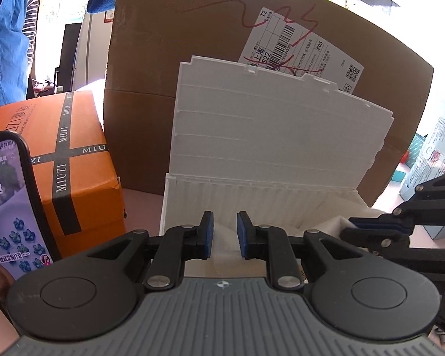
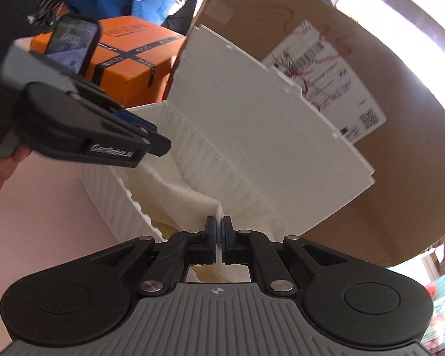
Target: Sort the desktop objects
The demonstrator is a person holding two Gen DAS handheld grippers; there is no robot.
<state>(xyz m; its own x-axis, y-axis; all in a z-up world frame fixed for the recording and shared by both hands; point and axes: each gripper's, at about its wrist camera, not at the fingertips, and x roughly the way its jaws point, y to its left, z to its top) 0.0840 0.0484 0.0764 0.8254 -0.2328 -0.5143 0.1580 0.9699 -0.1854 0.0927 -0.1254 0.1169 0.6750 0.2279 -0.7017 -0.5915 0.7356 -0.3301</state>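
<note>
My right claw (image 2: pixel 218 233) is clamped on a fold of the white foam sheet (image 2: pixel 175 192), pads pinching the raised edge just above the box's near corner. The rest of the sheet sags down inside the white box (image 2: pixel 109 198), crumpled along the bottom. My left claw (image 1: pixel 225 234) has its jaws apart w/ nothing between them, hovering over the box opening, blue pads pointing at the ribbed back wall. In the right view that left claw (image 2: pixel 151 139) sits over the box's left rim, my hand (image 2: pixel 3 163) on the grip below it. In the left view the right claw (image 1: pixel 370 231) comes in from the right edge, low over the box.

Box lid (image 1: pixel 276 127) stands up, leaning back against a big cardboard carton (image 1: pixel 192 59) w/ a shipping label (image 1: pixel 299 50) scrawled in red. Left of the box, an orange box (image 1: pixel 74 160) w/ dark tape crossed over it, close by but not touching as far as I can tell. A phone (image 1: pixel 6 207) w/ lit screen is mounted at the left edge. Pale pink tabletop (image 2: pixel 38 222) under it all. Blue shirt (image 1: pixel 6 29) hangs behind, top left.
</note>
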